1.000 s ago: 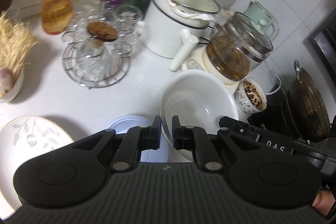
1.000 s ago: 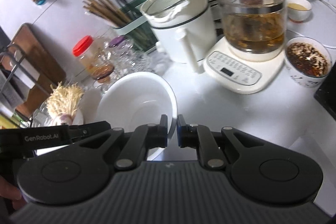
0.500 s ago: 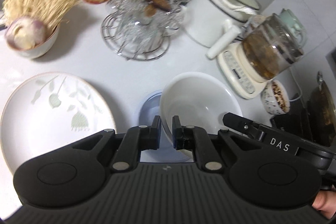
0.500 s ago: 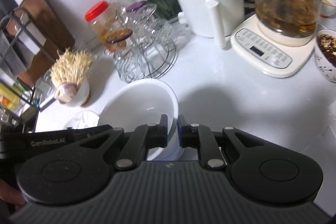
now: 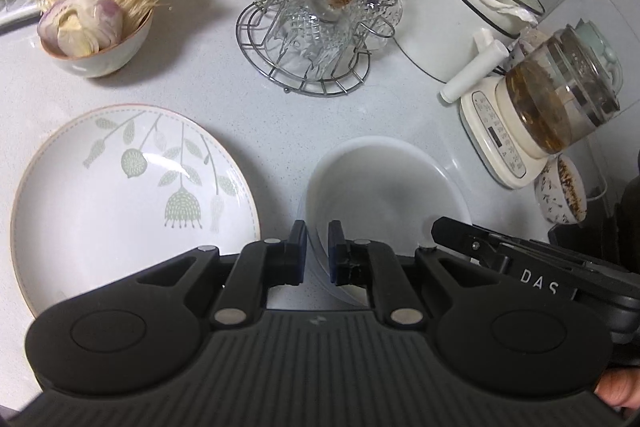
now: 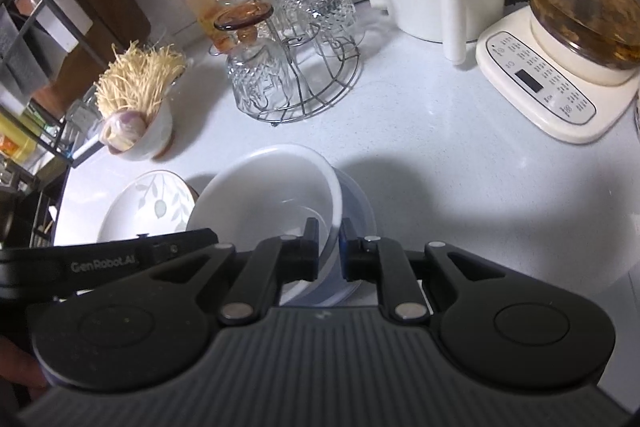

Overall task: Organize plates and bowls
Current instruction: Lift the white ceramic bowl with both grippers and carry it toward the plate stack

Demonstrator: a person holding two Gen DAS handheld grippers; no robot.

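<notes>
From the left wrist camera, the left gripper (image 5: 317,251) had its two fingers drawn close together with the near rim of the white bowl (image 5: 384,187) pinched between them. The bowl lay straight ahead of the fingertips, its open hollow facing up, and a thin bluish edge of a second bowl (image 5: 344,293) showed under it near the fingers. Just to the left of the bowl, on the white counter (image 5: 280,115), lay the leaf-patterned plate (image 5: 132,199), flat and close beside the left finger. Across the bowl, the dark right gripper (image 5: 452,229) reached in from the right and met the opposite rim. Farther back stood a wire rack of glasses (image 5: 312,39), a small bowl of enoki mushrooms (image 5: 100,27), a white cooker (image 5: 460,15) and a glass kettle (image 5: 560,99) on its base.

From the right wrist camera, the right gripper (image 6: 329,251) was likewise nearly closed, its fingers clamped on the rim of the white bowl (image 6: 260,203), one finger inside and one outside. The bowl sat nested in the blue bowl (image 6: 360,203), whose rim showed to the right of it. The plate (image 6: 148,203) lay to the left beyond the bowl, partly hidden by it. The left gripper (image 6: 200,239) came in from the left at the bowl's near edge. The glass rack (image 6: 292,67) and kettle (image 6: 580,7) stood behind.
</notes>
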